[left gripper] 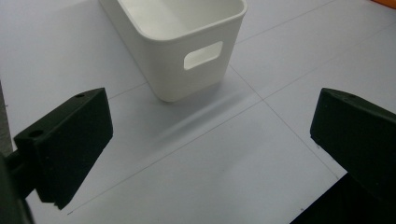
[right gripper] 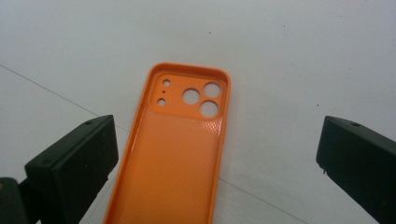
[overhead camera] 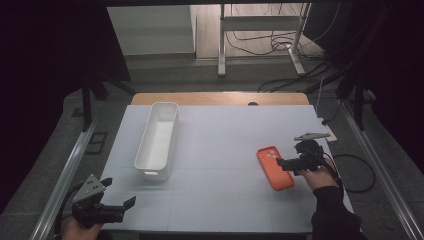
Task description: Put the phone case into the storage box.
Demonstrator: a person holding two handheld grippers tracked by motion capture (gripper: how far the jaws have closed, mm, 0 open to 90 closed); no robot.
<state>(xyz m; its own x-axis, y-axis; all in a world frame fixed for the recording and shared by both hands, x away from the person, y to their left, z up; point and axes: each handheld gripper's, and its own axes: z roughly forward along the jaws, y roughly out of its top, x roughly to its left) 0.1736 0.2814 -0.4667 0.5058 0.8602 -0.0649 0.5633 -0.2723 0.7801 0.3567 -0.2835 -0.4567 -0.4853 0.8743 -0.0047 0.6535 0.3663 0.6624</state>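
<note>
Right hand-held gripper [overhead camera: 286,163] sits over the orange phone case [overhead camera: 275,168], jaws spread wide, nothing gripped yet; in the right gripper view the case [right gripper: 175,154] lies flat, inside face up, camera cutouts at 12 o'clock, running up between the two jaws but closer to the left one. Case is at about 4 o'clock on the white bench [overhead camera: 225,140], well apart from the white bin [overhead camera: 157,141], which lies at about 9 o'clock. Left hand-held gripper [overhead camera: 120,207] is parked at the 7 o'clock corner, also released and holding nothing, looking at the bin's handle end [left gripper: 187,51]. Step in hand looks like picking up the case, probably for the bin. To do it well: shift the right gripper so the case is centred between the jaws, drop until the jaw tips reach bench level, and close across the short width onto the raised side rims. The case is thin and flexible, so squeeze gently or it may bow or pop out. Grip nearer mid-length than the end so it doesn't droop.
</note>
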